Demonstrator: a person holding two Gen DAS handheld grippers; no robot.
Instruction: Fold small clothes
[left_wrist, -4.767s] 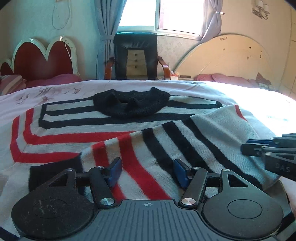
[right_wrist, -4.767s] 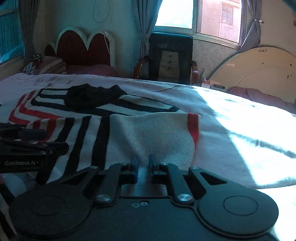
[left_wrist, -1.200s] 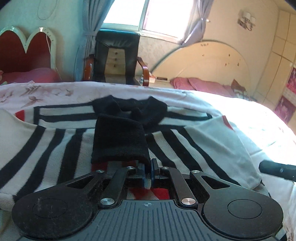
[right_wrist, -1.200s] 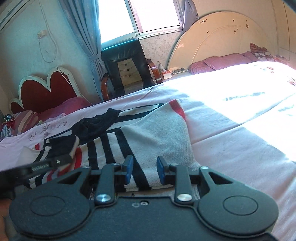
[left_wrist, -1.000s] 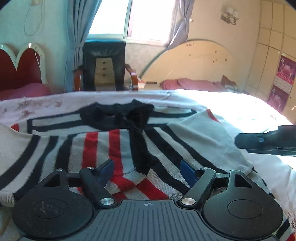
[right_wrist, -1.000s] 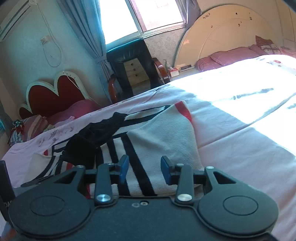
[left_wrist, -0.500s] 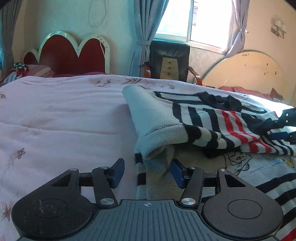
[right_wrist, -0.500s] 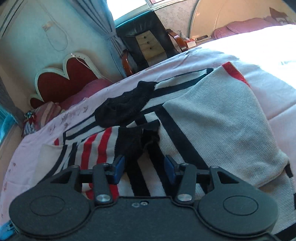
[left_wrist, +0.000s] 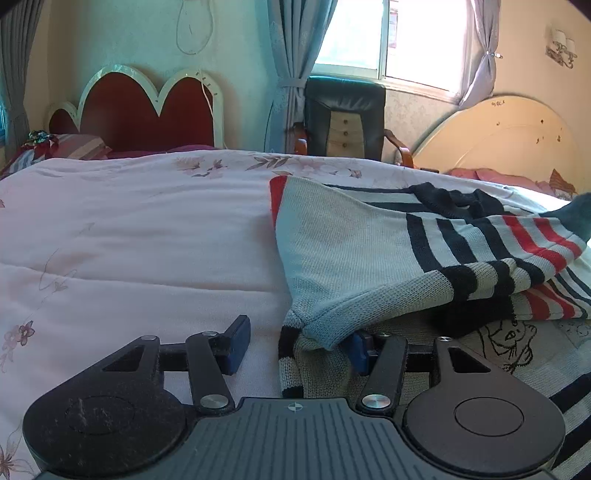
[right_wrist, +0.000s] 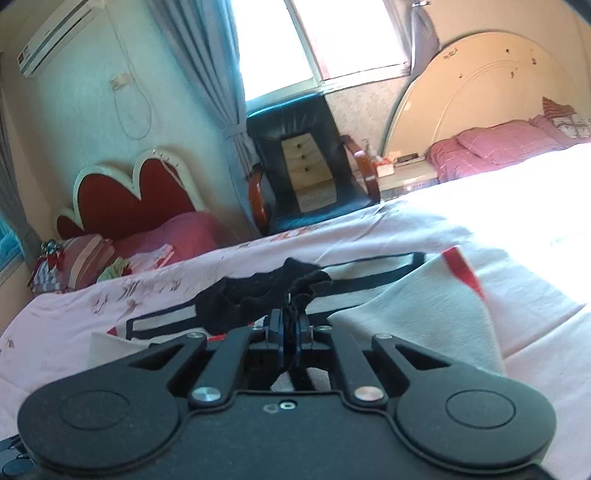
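Note:
A grey knitted sweater (left_wrist: 351, 251) with black and red stripes lies on the bed, its sleeve folded across the body. My left gripper (left_wrist: 299, 347) stands open at the sweater's near left corner. That corner's folded edge lies between its fingers and drapes over the right pad (left_wrist: 358, 350); the left pad rests over bare quilt. In the right wrist view my right gripper (right_wrist: 290, 328) is shut on the black sleeve cuff (right_wrist: 306, 288), which bunches up above its pads. The black collar (right_wrist: 236, 299) lies just beyond, and the grey body (right_wrist: 417, 314) lies to the right.
A pink flowered quilt (left_wrist: 147, 240) covers the bed to the left of the sweater. Behind it stand a red heart-shaped headboard (left_wrist: 147, 107), a black armchair (left_wrist: 343, 114) under the window and a cream round headboard (left_wrist: 509, 136). Pink pillows (right_wrist: 495, 147) lie at far right.
My right gripper has closed on the black cuff that lay between its fingers. My left gripper swung from the sweater's middle to its left edge, narrowed its jaws and came closer to the corner.

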